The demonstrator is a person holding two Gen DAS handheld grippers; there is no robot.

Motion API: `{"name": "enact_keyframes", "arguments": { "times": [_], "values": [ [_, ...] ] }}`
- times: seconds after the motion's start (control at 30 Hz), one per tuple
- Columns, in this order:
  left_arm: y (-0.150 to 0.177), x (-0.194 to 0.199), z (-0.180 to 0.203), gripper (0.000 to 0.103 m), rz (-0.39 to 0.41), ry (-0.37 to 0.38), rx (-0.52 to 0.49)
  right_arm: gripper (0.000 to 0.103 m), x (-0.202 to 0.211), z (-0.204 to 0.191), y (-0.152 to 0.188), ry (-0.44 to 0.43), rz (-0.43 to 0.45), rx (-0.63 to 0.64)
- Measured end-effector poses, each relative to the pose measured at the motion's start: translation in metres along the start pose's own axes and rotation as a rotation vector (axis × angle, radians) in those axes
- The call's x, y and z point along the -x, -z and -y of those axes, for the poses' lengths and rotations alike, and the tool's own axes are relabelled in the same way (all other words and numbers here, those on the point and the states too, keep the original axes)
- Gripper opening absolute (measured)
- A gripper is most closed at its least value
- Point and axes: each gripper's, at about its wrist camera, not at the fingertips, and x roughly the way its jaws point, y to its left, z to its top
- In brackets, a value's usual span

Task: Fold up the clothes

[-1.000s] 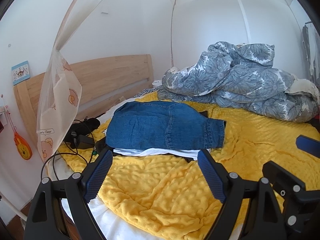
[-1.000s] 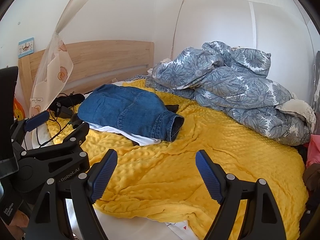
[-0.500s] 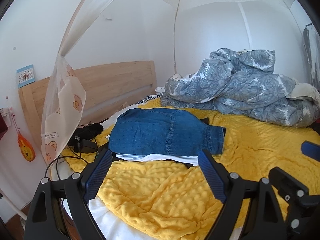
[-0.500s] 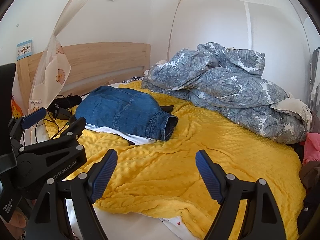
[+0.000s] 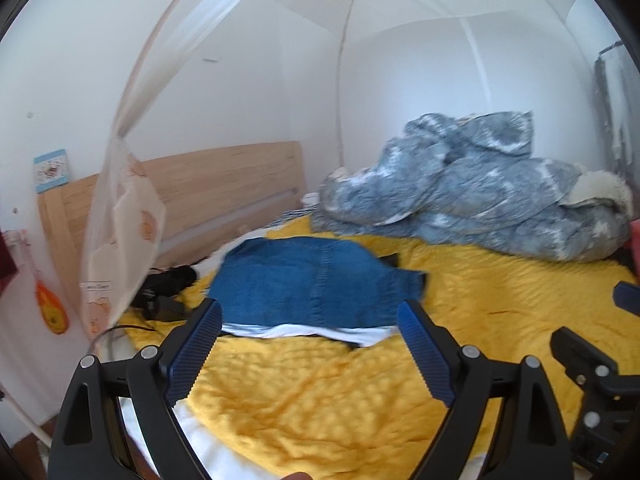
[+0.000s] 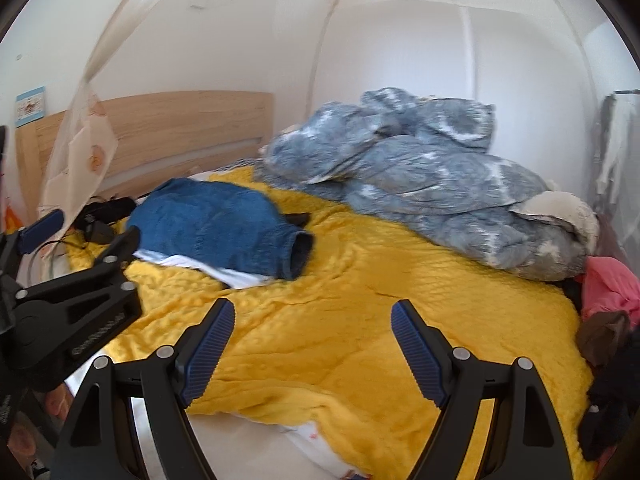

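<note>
Both hand-held grippers gape empty above folded denim garment [image 5: 316,284] on yellow blanket [image 5: 480,292]

My left tool [image 5: 310,354] is matte black plastic with ribbed blue pads [image 5: 195,354] and silver screws; my right tool [image 6: 312,354] matches it, and I see blurred white lettering along the left one's arm.

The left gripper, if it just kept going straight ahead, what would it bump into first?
Probably the yellow blanket just short of the folded denim garment; the open left gripper tilts slightly downward, though depth is hard to judge.
</note>
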Motion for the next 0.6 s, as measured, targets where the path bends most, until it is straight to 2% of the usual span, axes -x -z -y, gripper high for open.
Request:
{"name": "enact_keyframes", "arguments": {
  "times": [0.07,0.27,0.43,0.5,0.6],
  "values": [
    [-0.003,0.003,0.011,0.091,-0.002,0.046,0.001,0.087,0.004,0.013,0.002,0.045,0.004,-0.017],
    [-0.008,0.02,0.06,0.092,-0.005,0.179,-0.031,0.089,0.027,0.056,0.01,0.178,0.024,-0.075],
    [-0.008,0.035,0.089,0.092,-0.046,0.293,-0.004,0.092,0.05,0.088,0.019,0.245,0.029,-0.139],
    [-0.006,0.042,0.093,0.092,-0.056,0.297,-0.005,0.093,0.061,0.097,0.023,0.249,0.023,-0.161],
    [-0.002,0.062,0.092,0.094,-0.026,0.198,-0.039,0.093,0.079,0.098,0.03,0.243,0.03,-0.155]
  ]
}}
